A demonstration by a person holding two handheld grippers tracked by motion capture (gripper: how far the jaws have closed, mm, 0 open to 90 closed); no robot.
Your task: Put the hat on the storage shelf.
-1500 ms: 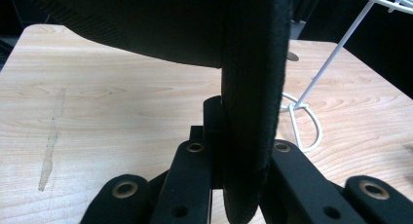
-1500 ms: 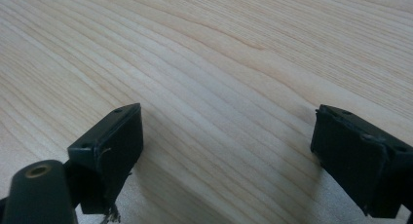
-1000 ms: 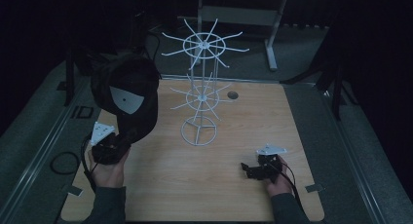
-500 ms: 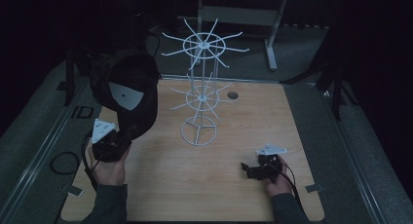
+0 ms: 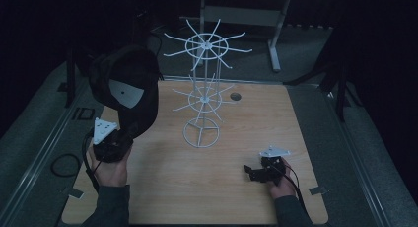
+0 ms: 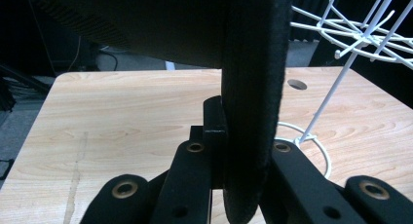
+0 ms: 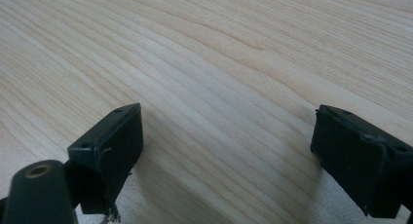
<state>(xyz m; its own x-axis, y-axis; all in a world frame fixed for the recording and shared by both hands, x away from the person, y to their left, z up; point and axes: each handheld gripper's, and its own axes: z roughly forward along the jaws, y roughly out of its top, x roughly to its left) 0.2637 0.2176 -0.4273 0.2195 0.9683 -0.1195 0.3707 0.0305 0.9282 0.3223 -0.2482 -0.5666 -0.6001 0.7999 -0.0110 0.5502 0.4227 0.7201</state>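
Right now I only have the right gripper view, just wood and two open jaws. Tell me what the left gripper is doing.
Observer: The left gripper is shut on the brim of a black cap, held up over the table's left side.
Operator: Say what stands near it.
Observer: A white wire rack stands mid-table, to the right of the cap and apart from it.
Operator: Place my gripper against that rack.
Observer: The right gripper rests low at the near right of the table, jaws open and pointing left, well short of the rack's ring base.
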